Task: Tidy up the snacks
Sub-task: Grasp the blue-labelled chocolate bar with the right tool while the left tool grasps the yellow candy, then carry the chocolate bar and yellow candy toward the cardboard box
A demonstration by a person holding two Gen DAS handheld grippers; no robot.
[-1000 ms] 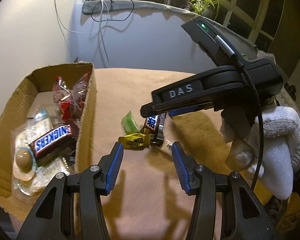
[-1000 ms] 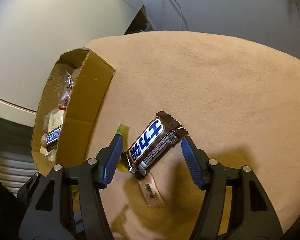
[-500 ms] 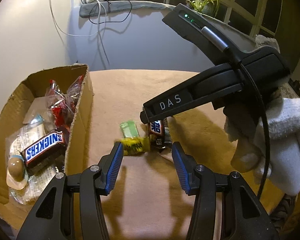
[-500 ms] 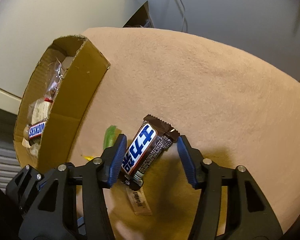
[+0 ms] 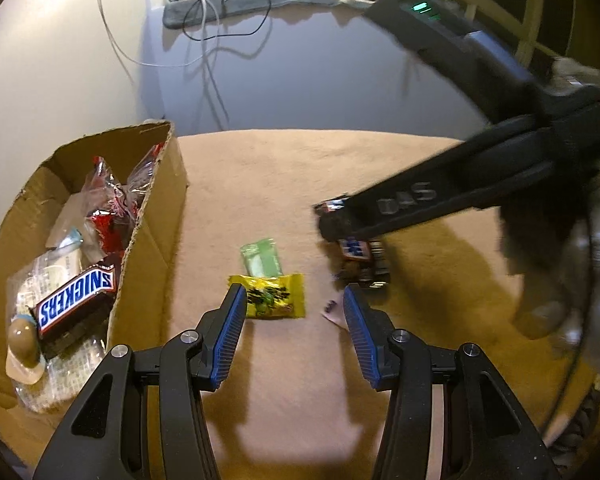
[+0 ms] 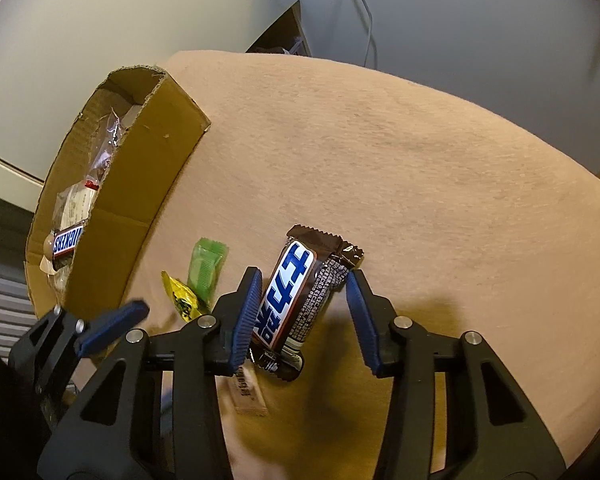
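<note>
The left wrist view alone shows the contents of the open brown cardboard box (image 5: pixel 156 216) on the far left: a brown Snickers bar (image 5: pixel 74 298), red-and-clear wrapped sweets (image 5: pixel 108 204) and a clear packet (image 5: pixel 52 368). It also shows a white-gloved hand (image 5: pixel 588 280) holding the right gripper from the right. The right wrist view alone shows the printed face of the brown chocolate bar with blue-and-white lettering (image 6: pixel 296 292).

The right gripper (image 6: pixel 304 312) has its jaws closing, with this bar between them. The left blue pad (image 6: pixel 246 316) touches the bar's long edge; the right pad stands just beside the opposite edge. The bar lies on the tan cloth-covered table (image 6: pixel 420 180), its far end projecting beyond the fingertips.

The left gripper (image 5: pixel 294 334) has its jaws about half open and holds nothing. A yellow printed sachet (image 5: pixel 274 296) lies just beyond its left fingertip. A green sachet (image 5: pixel 260 256) lies farther, touching the yellow one. A small pale label strip (image 5: pixel 334 310) lies near the right fingertip.
</note>
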